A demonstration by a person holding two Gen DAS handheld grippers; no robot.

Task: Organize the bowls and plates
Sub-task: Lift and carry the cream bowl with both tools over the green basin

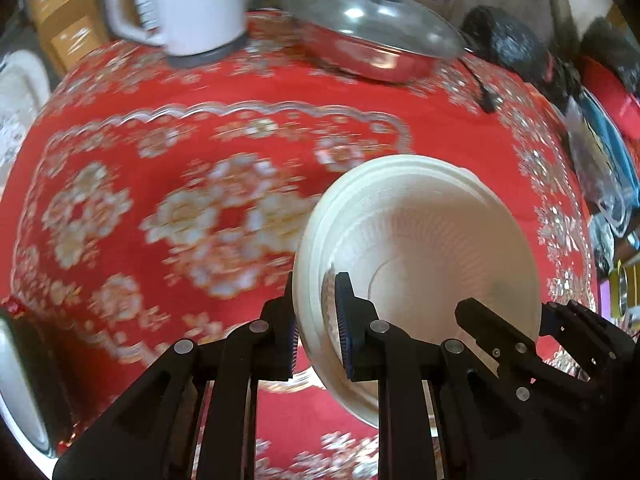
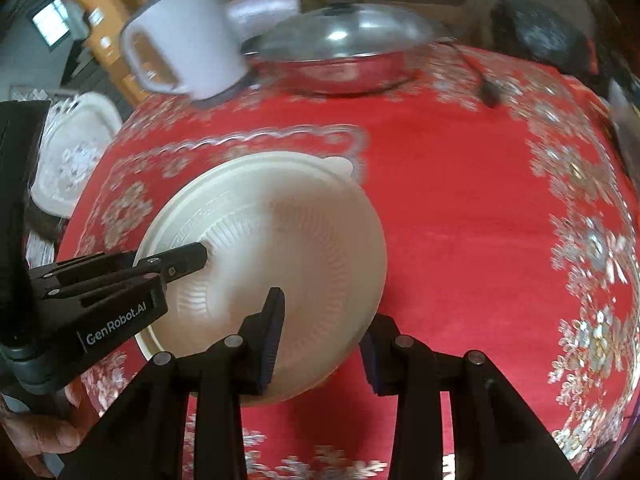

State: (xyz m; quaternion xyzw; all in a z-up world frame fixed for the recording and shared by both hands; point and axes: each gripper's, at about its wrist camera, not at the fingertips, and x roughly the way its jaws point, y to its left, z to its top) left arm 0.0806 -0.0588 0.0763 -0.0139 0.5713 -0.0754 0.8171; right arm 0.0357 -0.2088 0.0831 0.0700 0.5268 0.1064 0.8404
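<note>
A white ribbed plastic bowl hangs tilted above the red flowered tablecloth, held from two sides. My left gripper is shut on its rim, one blue pad inside the wall and one outside. My right gripper is shut on the opposite side of the bowl, with the wall between its pads. In the right wrist view the left gripper's fingers reach onto the rim from the left. The right gripper's fingers show at the bowl's right edge in the left wrist view.
At the table's far side stand a white electric kettle and a steel pan with a glass lid. A black cable plug lies near the pan. Clutter lines the right edge; a white chair stands off to the left.
</note>
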